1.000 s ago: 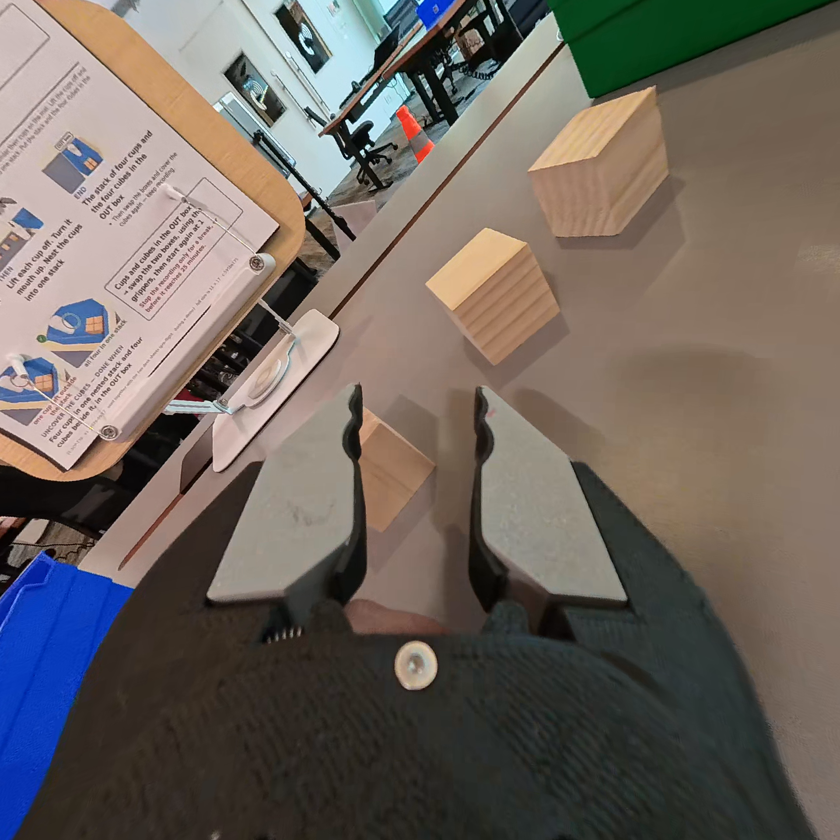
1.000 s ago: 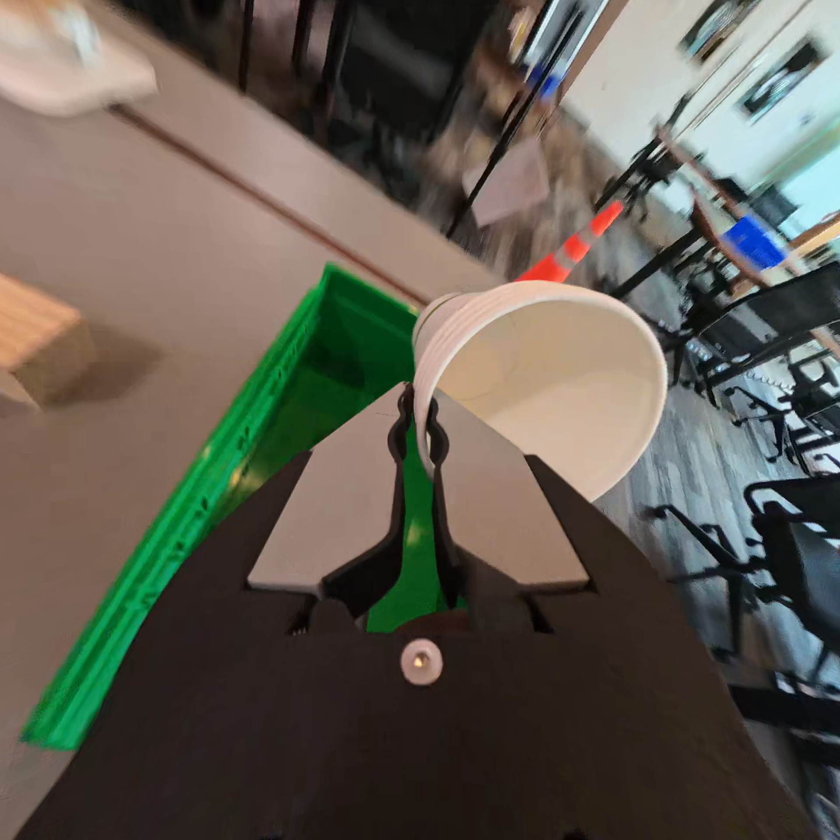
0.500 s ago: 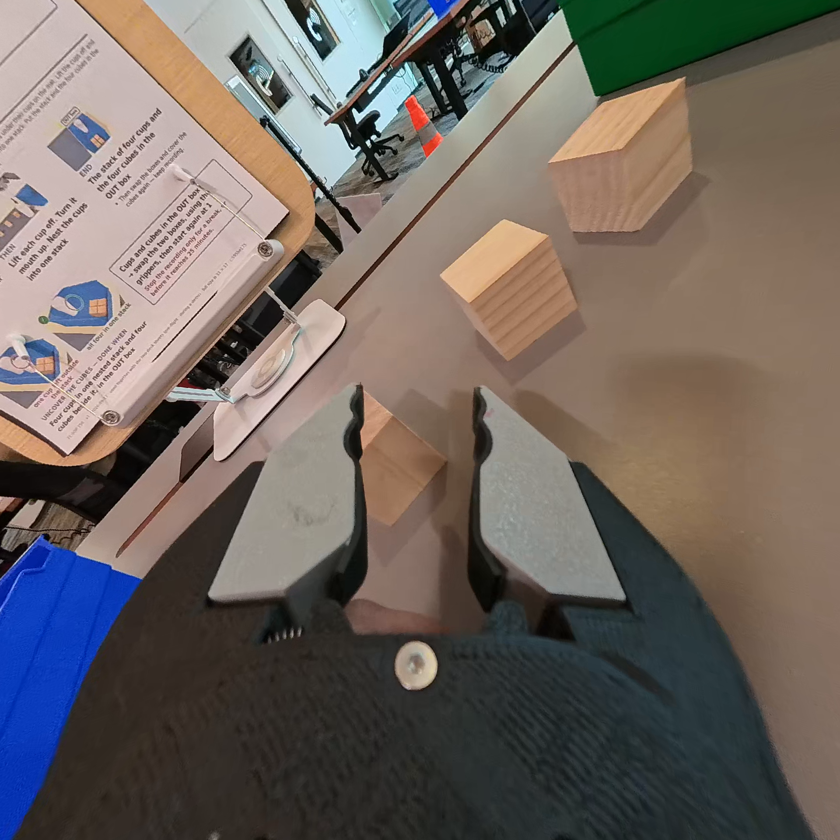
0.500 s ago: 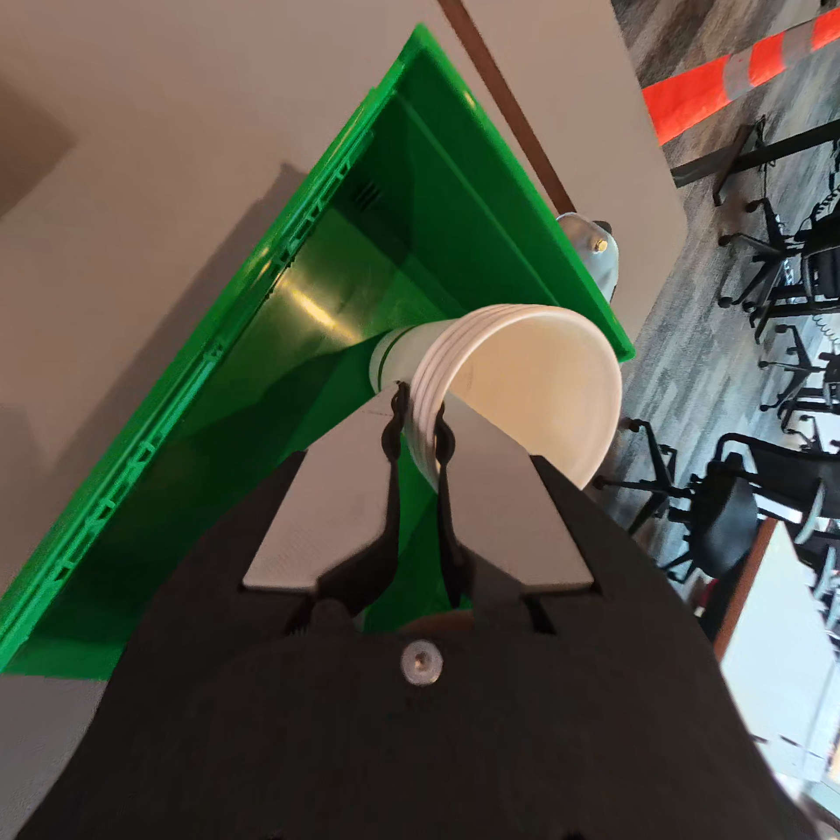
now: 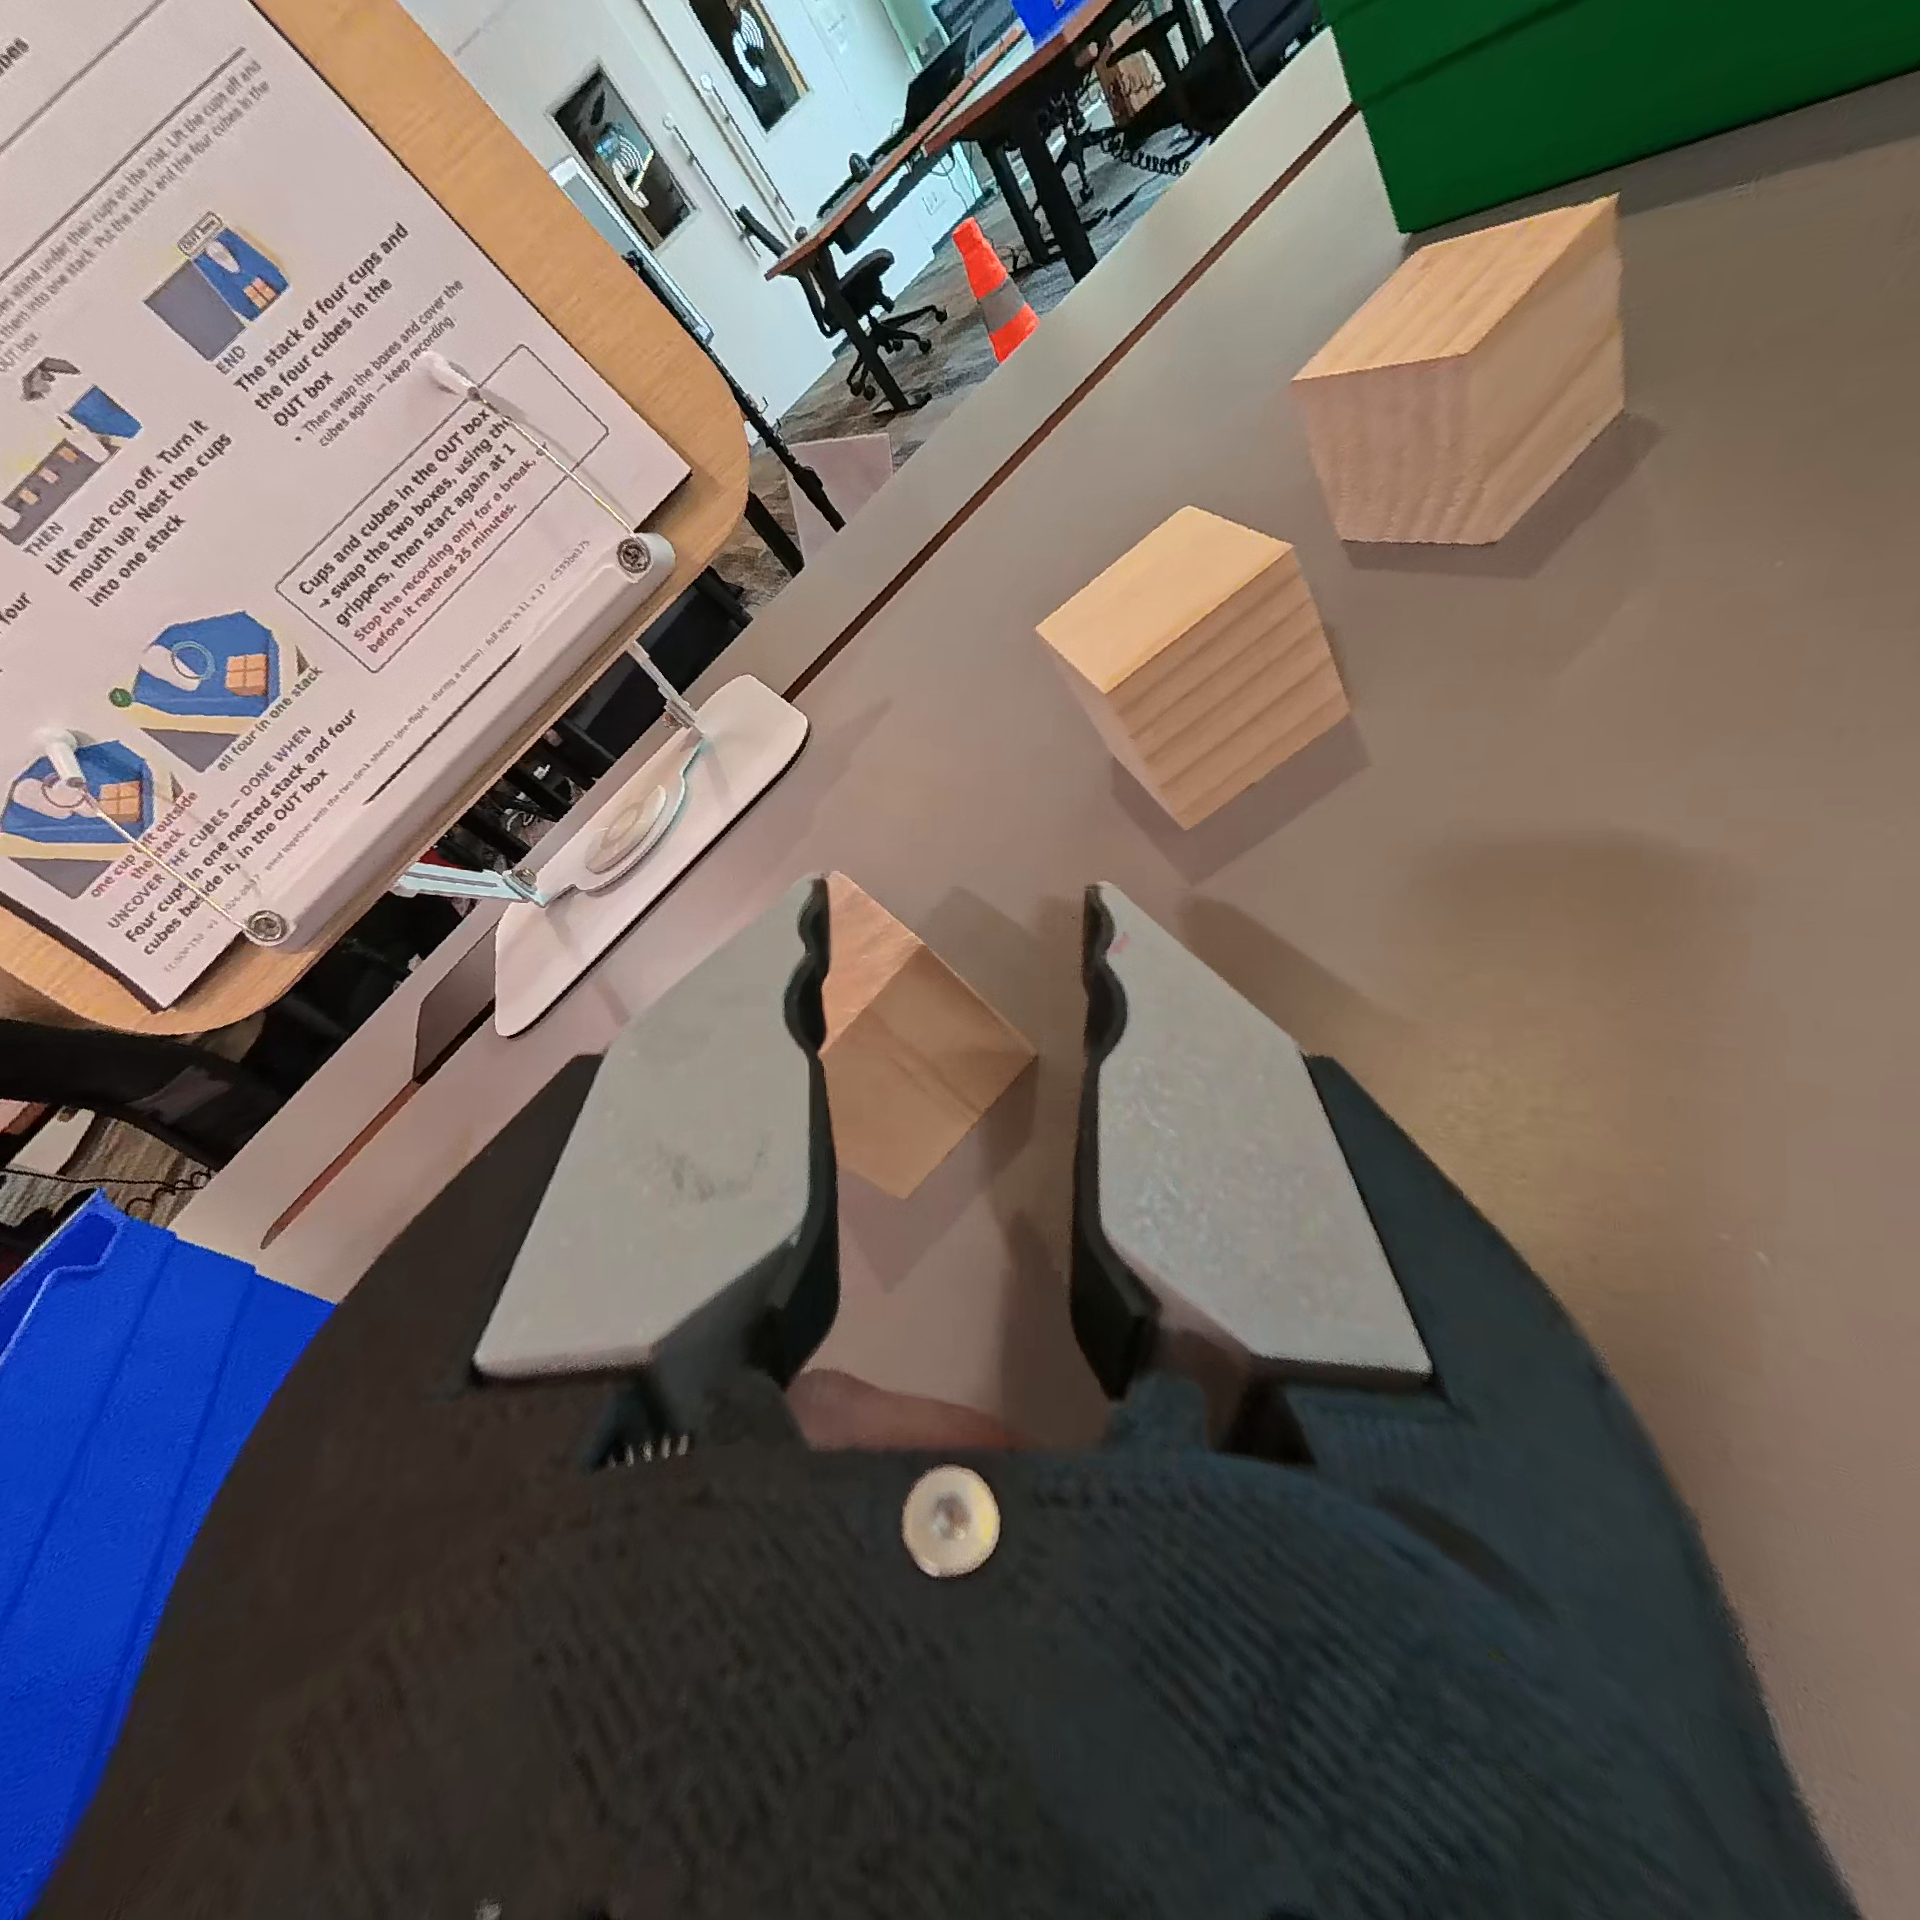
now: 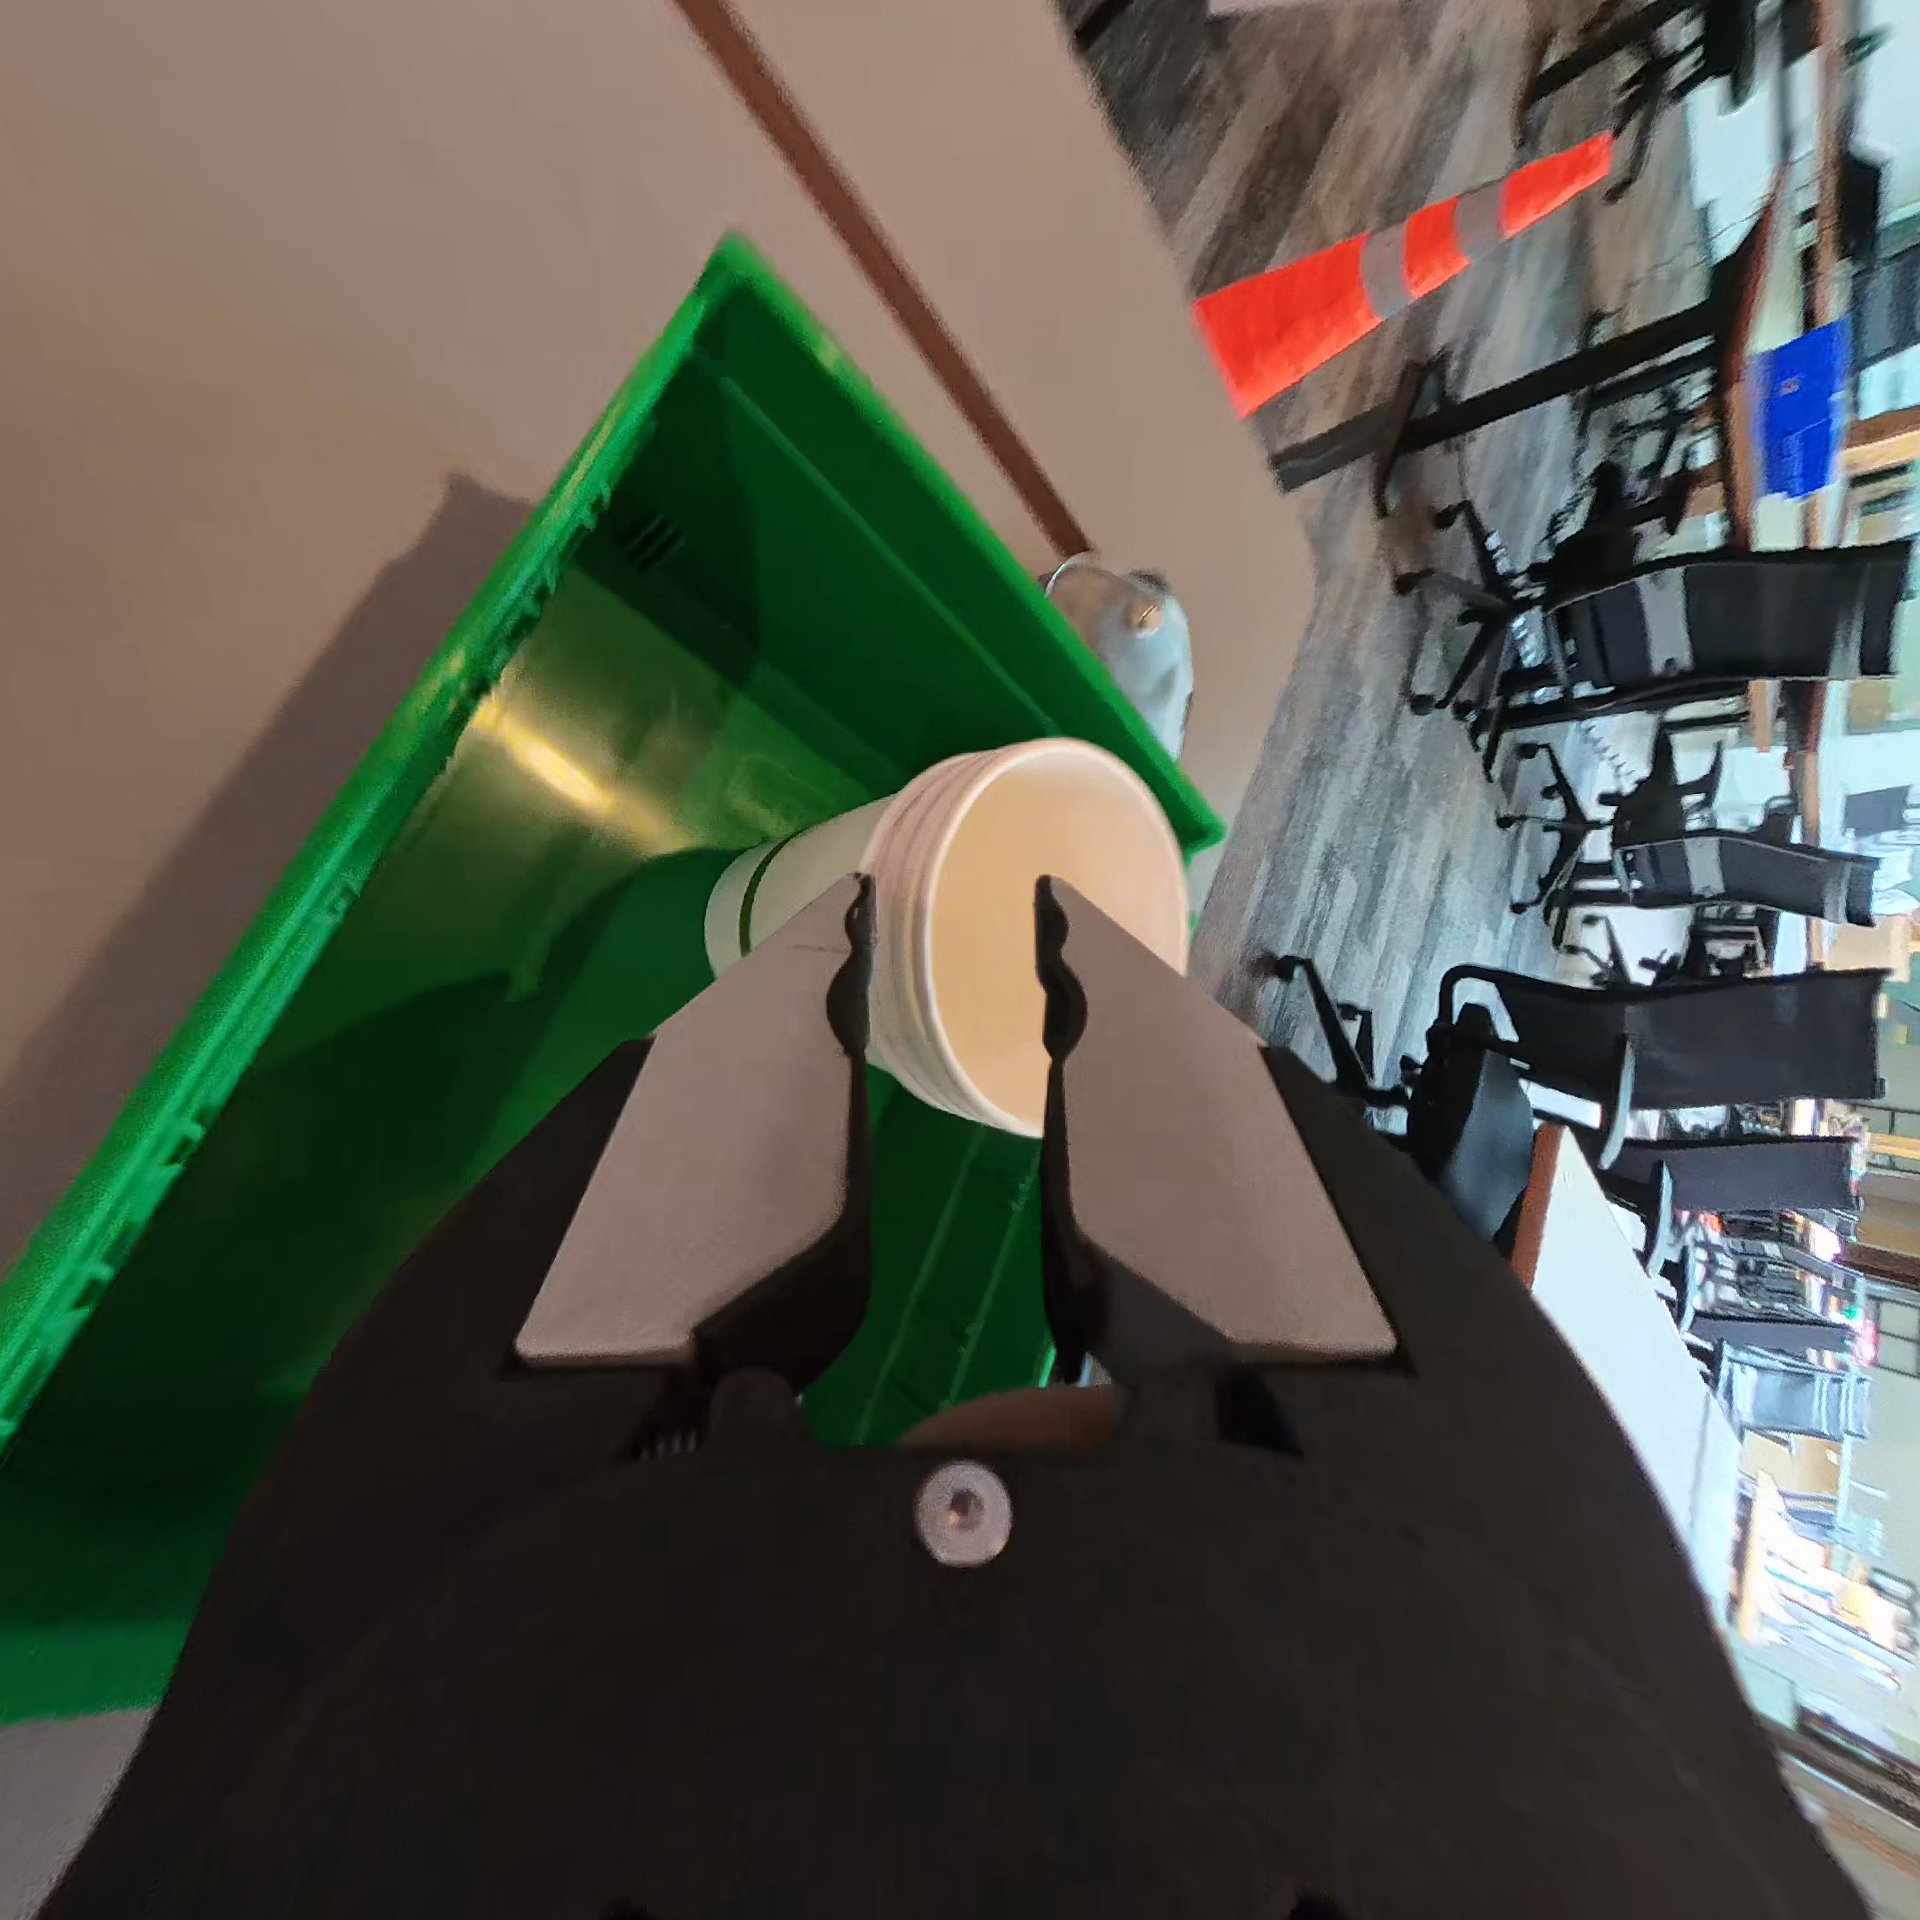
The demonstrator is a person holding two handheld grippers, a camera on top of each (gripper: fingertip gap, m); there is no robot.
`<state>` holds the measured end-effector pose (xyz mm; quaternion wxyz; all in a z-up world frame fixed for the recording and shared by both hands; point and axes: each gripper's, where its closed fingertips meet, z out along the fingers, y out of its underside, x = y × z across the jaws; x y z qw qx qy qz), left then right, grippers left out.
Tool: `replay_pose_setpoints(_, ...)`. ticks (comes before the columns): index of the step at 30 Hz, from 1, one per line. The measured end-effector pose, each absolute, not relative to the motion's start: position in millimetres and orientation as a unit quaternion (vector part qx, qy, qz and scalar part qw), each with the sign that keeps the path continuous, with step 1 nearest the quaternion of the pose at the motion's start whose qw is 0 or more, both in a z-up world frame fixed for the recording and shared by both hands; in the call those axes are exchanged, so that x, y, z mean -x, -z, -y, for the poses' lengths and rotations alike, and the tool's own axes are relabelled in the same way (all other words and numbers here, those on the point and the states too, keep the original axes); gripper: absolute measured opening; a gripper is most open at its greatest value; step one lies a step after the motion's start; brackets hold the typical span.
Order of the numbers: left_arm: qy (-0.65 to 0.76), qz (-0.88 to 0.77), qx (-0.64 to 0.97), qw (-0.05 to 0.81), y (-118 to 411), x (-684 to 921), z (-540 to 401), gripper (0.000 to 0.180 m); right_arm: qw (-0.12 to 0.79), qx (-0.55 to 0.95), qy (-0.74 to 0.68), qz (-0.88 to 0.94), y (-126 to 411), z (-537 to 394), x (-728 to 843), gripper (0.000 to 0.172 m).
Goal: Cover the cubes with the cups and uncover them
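In the left wrist view, three wooden cubes sit on the grey table (image 5: 1558, 935): a near cube (image 5: 914, 1049), a middle cube (image 5: 1195, 655) and a far cube (image 5: 1465, 374). My left gripper (image 5: 954, 904) is open above the near cube. That cube is partly hidden behind the left finger (image 5: 686, 1143) and stands clear of the right one. In the right wrist view, a nested stack of white cups (image 6: 1060, 821) lies on its side, mouth towards me, inside the green box (image 6: 644, 384). My right gripper (image 6: 953, 894) is open astride the stack's rim, and the pads do not press on it.
An instruction board (image 5: 260, 468) on a white stand (image 5: 665, 821) stands at the table's left edge. A blue bin (image 5: 125, 1455) is at the lower left. The green box also shows in the left wrist view (image 5: 1610, 94). An orange cone (image 6: 1403, 270) and office chairs stand on the floor beyond.
My right gripper's pads opened off the cup stack's rim, and the stack now sits lower in the green box. The left gripper stayed open and drifted only slightly over the near cube.
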<state>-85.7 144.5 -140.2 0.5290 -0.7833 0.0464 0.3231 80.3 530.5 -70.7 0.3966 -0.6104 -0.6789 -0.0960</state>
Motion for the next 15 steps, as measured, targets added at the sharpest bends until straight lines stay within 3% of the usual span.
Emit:
replay_pose_setpoints(3,-0.312,-0.036,0.786,0.532,140,87,-144,0.049,0.457,0.608,0.019,0.649,32,-506,-71,0.028)
replay_pose_setpoints(5,-0.304,-0.028,0.788,0.534,140,89,-144,0.049,0.452,0.598,-0.101,0.654,16,-457,-58,0.03)
replay_pose_setpoints(8,-0.279,-0.012,0.793,0.541,139,88,-143,0.053,0.308,0.561,-0.305,0.705,20,-344,-47,0.049)
replay_pose_setpoints(11,-0.169,0.017,0.818,0.55,146,78,-146,0.063,0.146,0.499,-0.382,0.764,53,-252,-55,0.056)
replay_pose_setpoints(13,-0.085,0.058,0.828,0.551,151,78,-145,0.079,0.143,0.47,-0.381,0.784,79,-223,-45,0.059)
replay_pose_setpoints(15,-0.039,0.086,0.827,0.554,151,82,-143,0.08,0.197,0.478,-0.372,0.771,100,-217,-21,0.059)
